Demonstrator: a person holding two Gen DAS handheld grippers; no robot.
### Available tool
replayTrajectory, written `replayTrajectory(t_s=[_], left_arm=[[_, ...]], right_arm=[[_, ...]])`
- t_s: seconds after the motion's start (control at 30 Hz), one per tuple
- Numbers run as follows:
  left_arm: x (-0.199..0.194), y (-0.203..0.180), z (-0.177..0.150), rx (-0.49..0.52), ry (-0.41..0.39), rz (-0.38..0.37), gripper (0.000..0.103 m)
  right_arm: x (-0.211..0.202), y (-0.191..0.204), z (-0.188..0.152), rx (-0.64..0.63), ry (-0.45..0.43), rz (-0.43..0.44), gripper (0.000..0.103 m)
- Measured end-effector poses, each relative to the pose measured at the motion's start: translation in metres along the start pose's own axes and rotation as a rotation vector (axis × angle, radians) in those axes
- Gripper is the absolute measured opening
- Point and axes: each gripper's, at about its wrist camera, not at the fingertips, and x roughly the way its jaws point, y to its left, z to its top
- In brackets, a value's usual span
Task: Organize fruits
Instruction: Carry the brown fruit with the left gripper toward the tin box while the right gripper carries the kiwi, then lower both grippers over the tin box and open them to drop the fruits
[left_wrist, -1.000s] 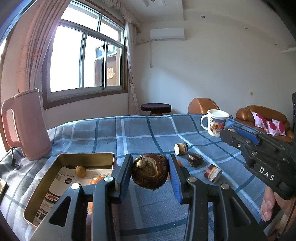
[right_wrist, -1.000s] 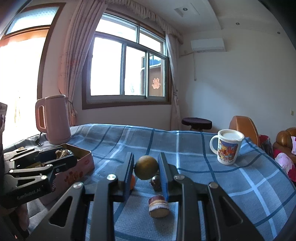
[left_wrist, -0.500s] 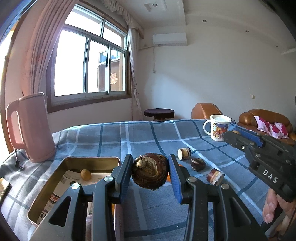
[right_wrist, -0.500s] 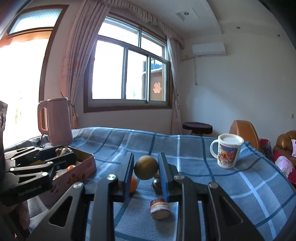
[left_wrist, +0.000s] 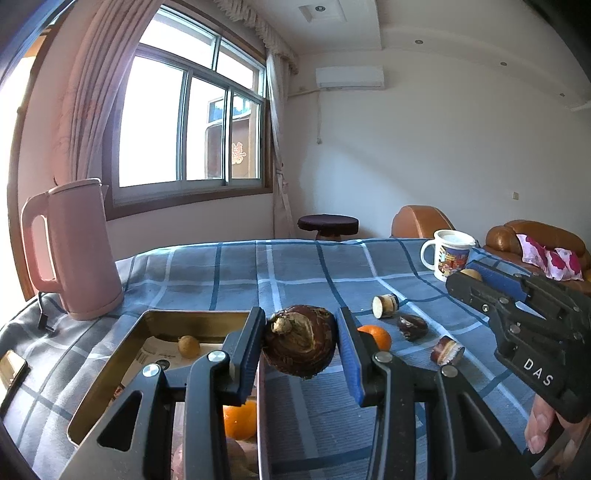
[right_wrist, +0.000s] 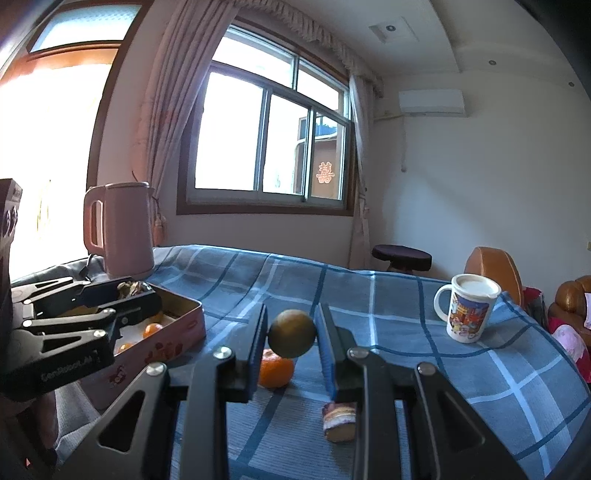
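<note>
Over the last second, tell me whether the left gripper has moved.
Yes. The left gripper, shut on the taro, has moved toward the tin; the kettle has shifted right in its view.

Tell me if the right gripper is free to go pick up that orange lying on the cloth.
Probably not yet. The right gripper is shut on a round brownish fruit, so its jaws are full. The orange lies uncovered on the blue plaid cloth, just below and behind it.
</note>
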Motion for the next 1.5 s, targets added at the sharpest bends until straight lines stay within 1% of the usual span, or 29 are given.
replayTrajectory(t_s=[0.27, 0.67, 1.17, 1.5], left_arm=[[0.0, 0.007, 0.001, -0.007, 0.006, 0.01, 0.041], [-0.001, 0.027, 0.003, -0.026, 0.021, 0.037, 0.041], [-0.002, 0.069, 0.001, -0.059, 0.059, 0.112, 0.041], [-0.004, 0.098, -0.004, -0.083, 0.076, 0.166, 0.041]], right_arm=[[0.006, 0.009, 0.001, -0.017, 0.012, 0.01, 0.03], [0.021, 0.031, 0.004, -0.049, 0.037, 0.06, 0.03], [0.045, 0.072, 0.012, -0.072, 0.088, 0.165, 0.03], [0.058, 0.101, 0.016, -0.112, 0.106, 0.212, 0.03]])
